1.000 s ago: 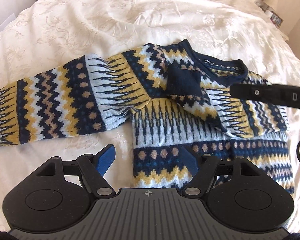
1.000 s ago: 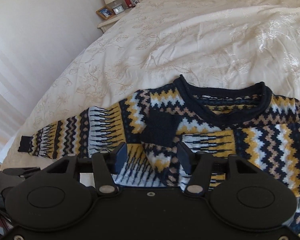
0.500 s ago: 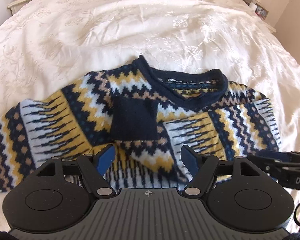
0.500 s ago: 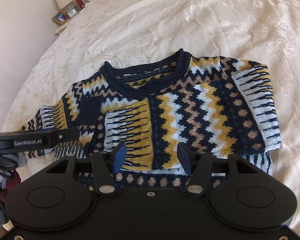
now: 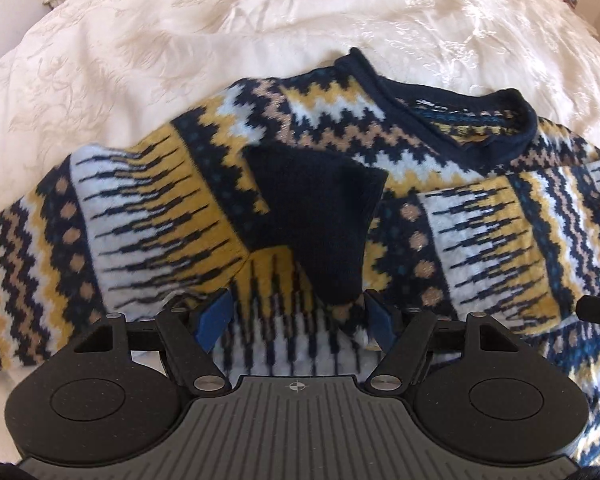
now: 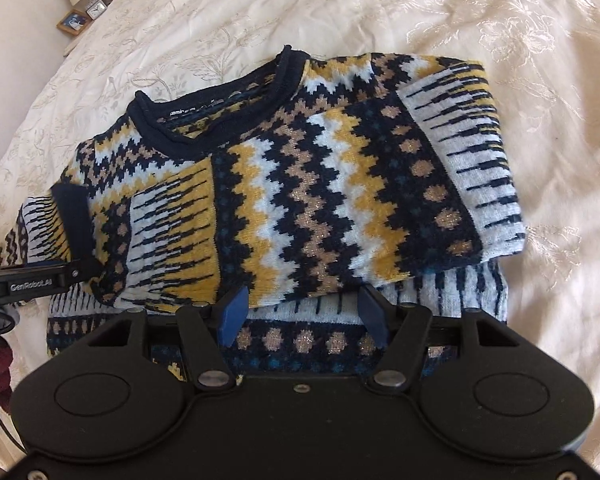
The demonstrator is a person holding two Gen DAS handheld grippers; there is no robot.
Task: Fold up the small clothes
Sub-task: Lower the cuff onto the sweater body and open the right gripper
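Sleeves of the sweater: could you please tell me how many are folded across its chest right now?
1. The folded sleeve lies across the chest, its navy cuff near the middle. The other sleeve lies spread out sideways on the bedspread.

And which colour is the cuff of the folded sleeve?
Plain dark navy, no pattern. The cuff shows best in the left wrist view.

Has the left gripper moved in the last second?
Yes. The left gripper has come down and forward over the sweater, now near the navy cuff; the sweater itself lies unmoved.
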